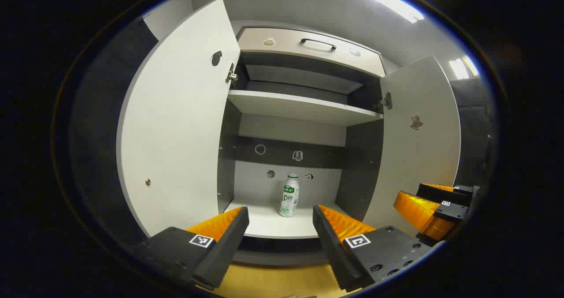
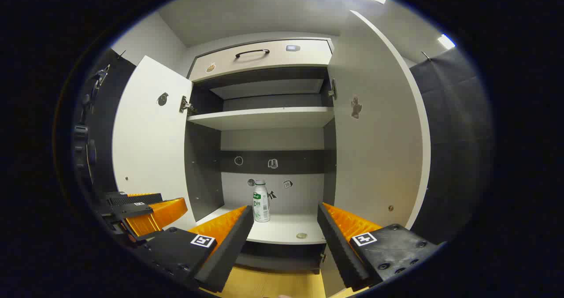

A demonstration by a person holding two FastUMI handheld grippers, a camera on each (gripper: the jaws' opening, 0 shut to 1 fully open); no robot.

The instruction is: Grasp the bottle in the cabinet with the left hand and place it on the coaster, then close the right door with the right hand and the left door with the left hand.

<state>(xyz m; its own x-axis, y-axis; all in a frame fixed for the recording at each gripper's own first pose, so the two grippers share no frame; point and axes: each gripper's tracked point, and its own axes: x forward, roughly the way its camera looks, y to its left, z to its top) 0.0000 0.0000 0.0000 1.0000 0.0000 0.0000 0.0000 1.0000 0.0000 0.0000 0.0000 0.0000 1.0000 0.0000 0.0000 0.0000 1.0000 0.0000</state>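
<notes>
The cabinet is seen with both doors swung wide — the left door and the right door. The bottle stands upright on the bottom shelf, near the back wall, well apart from both grippers. In the left gripper view the left gripper is held short of the shelf edge, its fingers spread apart with nothing between them; the bottle is framed in the gap, slightly right of centre. In the right gripper view the right gripper is likewise spread and empty — the bottle appears just beside its left finger, farther back. A small round disc lies on the shelf near its front edge.
</notes>
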